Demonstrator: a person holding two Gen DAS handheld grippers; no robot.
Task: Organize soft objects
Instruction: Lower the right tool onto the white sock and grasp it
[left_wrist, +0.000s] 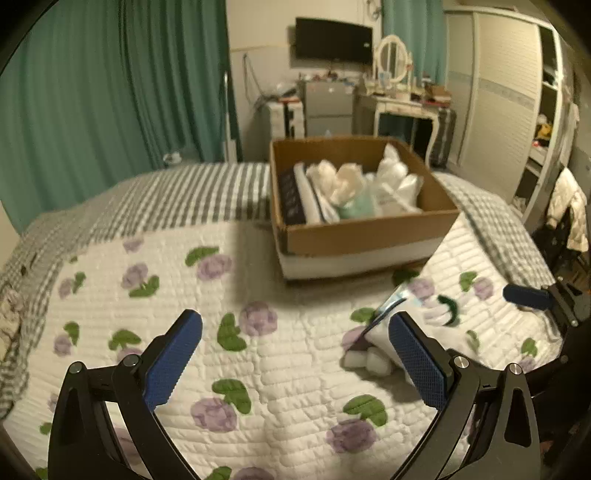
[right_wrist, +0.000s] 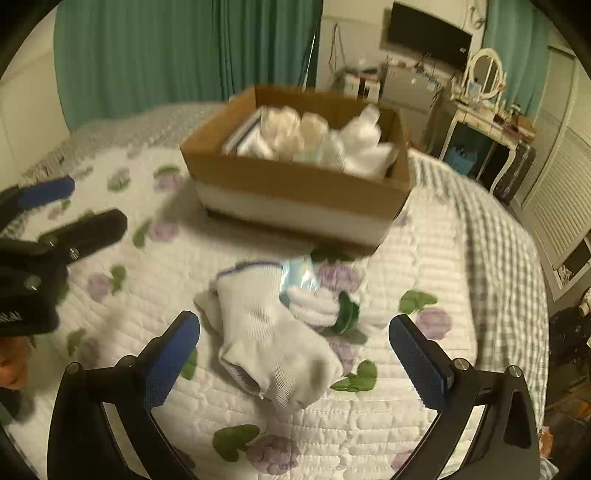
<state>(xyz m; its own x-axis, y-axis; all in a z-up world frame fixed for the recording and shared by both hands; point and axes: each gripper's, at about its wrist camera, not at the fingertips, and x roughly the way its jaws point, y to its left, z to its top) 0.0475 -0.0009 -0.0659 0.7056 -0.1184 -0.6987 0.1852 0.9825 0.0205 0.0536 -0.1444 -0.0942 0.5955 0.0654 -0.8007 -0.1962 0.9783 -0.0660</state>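
A white sock (right_wrist: 269, 339) lies on the flowered quilt between the open fingers of my right gripper (right_wrist: 295, 350). A clear packet with white and green items (right_wrist: 317, 299) lies just behind it. The same pile (left_wrist: 376, 350) shows in the left wrist view beside the right finger of my left gripper (left_wrist: 295, 350), which is open and empty over the quilt. A cardboard box (left_wrist: 365, 232) holding several folded white and pale soft items stands farther back on the bed; it also shows in the right wrist view (right_wrist: 295, 192).
The bed has a flowered quilt (left_wrist: 295, 387) over a grey checked sheet (left_wrist: 192, 192). Green curtains (left_wrist: 110, 81), a dresser with a mirror (left_wrist: 391, 59) and a wardrobe (left_wrist: 509, 92) stand behind. My left gripper shows at the left edge of the right wrist view (right_wrist: 55, 221).
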